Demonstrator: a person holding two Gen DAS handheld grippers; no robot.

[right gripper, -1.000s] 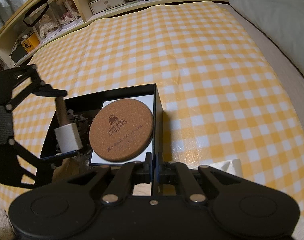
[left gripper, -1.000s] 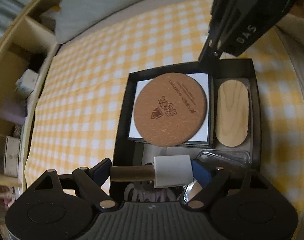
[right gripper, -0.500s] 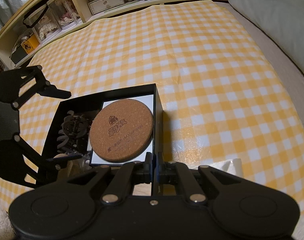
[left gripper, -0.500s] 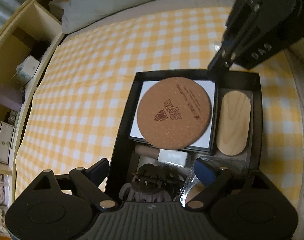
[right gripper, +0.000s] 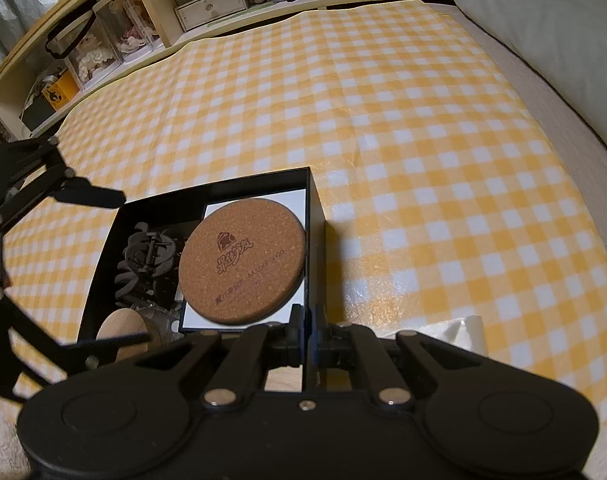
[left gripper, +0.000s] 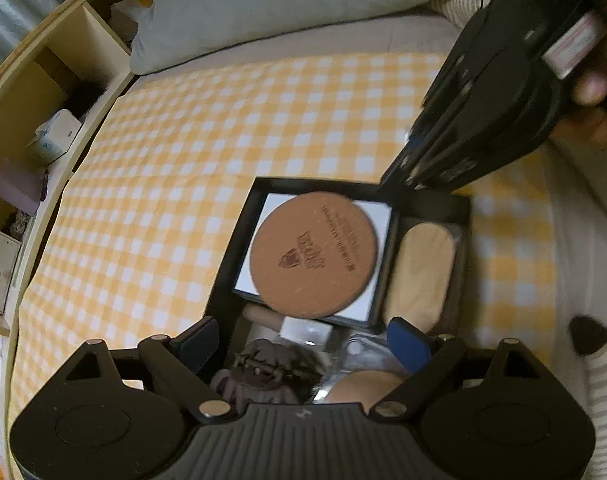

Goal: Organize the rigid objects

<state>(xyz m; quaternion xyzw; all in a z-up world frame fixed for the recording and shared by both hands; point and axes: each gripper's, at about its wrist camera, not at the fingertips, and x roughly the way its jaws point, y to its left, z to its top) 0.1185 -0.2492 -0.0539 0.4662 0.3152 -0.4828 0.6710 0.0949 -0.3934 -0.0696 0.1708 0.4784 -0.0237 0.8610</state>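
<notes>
The box (right gripper: pixel 317 216) wall is pinched by the right gripper (right gripper: pixel 309 322). The left gripper (left gripper: pixel 303 340), wide and empty, should be lifted clear of the stamp (left gripper: pixel 287 322) lying inside.

blurred: left wrist view, print on cork coaster (left gripper: pixel 314 254) unreadable | hidden: hair claw (left gripper: pixel 269 372) partly behind left tongs (left gripper: pixel 303 344) | cut off: pillow (right gripper: pixel 559 52)

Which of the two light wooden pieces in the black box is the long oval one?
The long oval wooden piece lies flat in the narrow compartment beside the cork coaster. The other, a round wooden piece, sits near the dark hair claw.
</notes>
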